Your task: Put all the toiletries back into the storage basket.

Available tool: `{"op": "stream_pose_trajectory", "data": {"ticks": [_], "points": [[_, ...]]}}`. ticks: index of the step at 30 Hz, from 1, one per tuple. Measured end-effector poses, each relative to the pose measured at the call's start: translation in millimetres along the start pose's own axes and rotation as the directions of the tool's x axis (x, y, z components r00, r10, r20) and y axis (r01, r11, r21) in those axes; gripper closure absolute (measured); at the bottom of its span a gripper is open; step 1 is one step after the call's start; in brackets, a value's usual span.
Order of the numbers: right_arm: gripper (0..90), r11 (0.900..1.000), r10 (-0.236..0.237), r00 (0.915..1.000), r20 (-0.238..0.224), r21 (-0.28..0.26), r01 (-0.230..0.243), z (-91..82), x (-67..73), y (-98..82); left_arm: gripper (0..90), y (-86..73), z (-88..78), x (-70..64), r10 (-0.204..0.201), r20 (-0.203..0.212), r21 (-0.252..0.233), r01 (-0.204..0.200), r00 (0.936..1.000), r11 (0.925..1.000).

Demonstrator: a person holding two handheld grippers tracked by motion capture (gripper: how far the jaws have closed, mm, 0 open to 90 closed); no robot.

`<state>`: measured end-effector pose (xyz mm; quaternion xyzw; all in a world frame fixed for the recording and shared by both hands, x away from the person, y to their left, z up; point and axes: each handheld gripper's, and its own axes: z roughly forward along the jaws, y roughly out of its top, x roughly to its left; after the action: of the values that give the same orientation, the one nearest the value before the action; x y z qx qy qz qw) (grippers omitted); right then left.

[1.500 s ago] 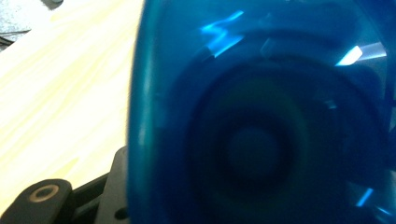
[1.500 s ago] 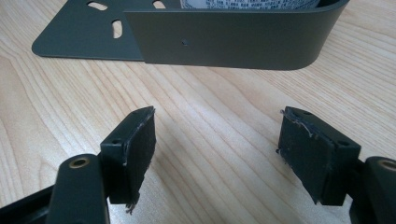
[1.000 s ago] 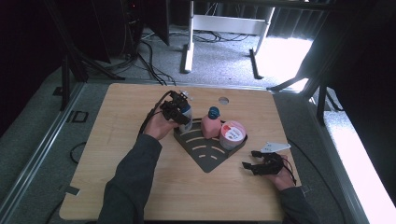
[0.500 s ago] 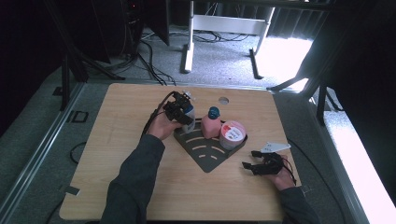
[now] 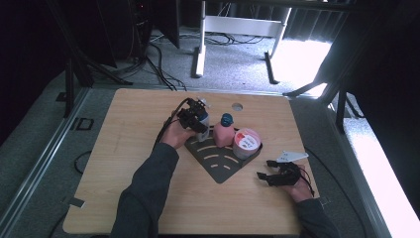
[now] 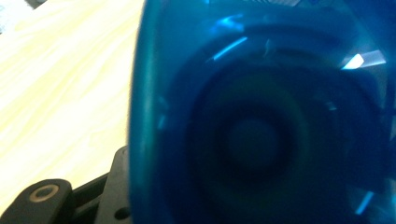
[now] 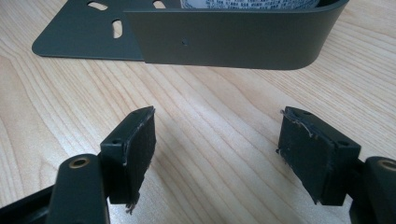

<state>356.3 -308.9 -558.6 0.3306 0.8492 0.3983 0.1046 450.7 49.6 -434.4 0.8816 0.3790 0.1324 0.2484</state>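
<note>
A dark fan-shaped tray (image 5: 218, 164) lies at the table's middle. In it stand a pink bottle with a blue cap (image 5: 224, 134) and a pink-lidded tub (image 5: 246, 142). My left gripper (image 5: 196, 119) is at the tray's far left corner, shut on a blue see-through container (image 5: 203, 120). That container (image 6: 261, 116) sits very close in the left gripper view. My right gripper (image 5: 271, 177) rests on the table to the right of the tray, open with nothing in it. In the right gripper view it (image 7: 217, 135) faces the tray's wall (image 7: 233, 42), with bare wood between the pads.
A round hole (image 5: 237, 106) is cut in the wooden table (image 5: 124, 163) behind the tray. Cables trail from both grippers. Beyond the table's far edge are a carpeted floor, cords and a white stand (image 5: 200, 54).
My left gripper and the blue container have shifted very slightly right, toward the pink bottle. The right gripper has stayed where it was.
</note>
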Motion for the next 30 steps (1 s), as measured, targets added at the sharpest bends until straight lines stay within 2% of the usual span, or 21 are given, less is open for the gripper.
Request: {"op": "stream_pose_trajectory", "data": {"ticks": [4, 9, 19, 30], "points": [[27.0, 1.000, 0.002, 1.0000, 0.001, 0.000, -0.002, -0.4, -0.1, -0.3, 55.1, 1.2, 4.6, -0.6, 0.002, -0.019, 0.002, -0.002, 0.9998, 1.0000], [27.0, 1.000, 0.003, 1.0000, -0.001, 0.000, -0.003, -0.6, -0.4, -0.5, 55.1, 2.6, 8.4, -0.8, 0.003, -0.023, 0.003, -0.003, 0.9997, 1.0000], [27.0, 1.000, 0.003, 1.0000, -0.001, 0.000, -0.003, -0.7, -0.5, -0.5, 55.1, 4.1, 14.2, 3.6, -0.018, -0.036, 0.002, 0.018, 0.9992, 0.9998], [27.0, 1.000, 0.003, 1.0000, -0.001, 0.000, -0.003, -0.8, -0.7, -0.5, 55.0, 5.1, 18.3, 3.5, -0.023, -0.031, 0.004, 0.023, 0.9992, 0.9997]]}}
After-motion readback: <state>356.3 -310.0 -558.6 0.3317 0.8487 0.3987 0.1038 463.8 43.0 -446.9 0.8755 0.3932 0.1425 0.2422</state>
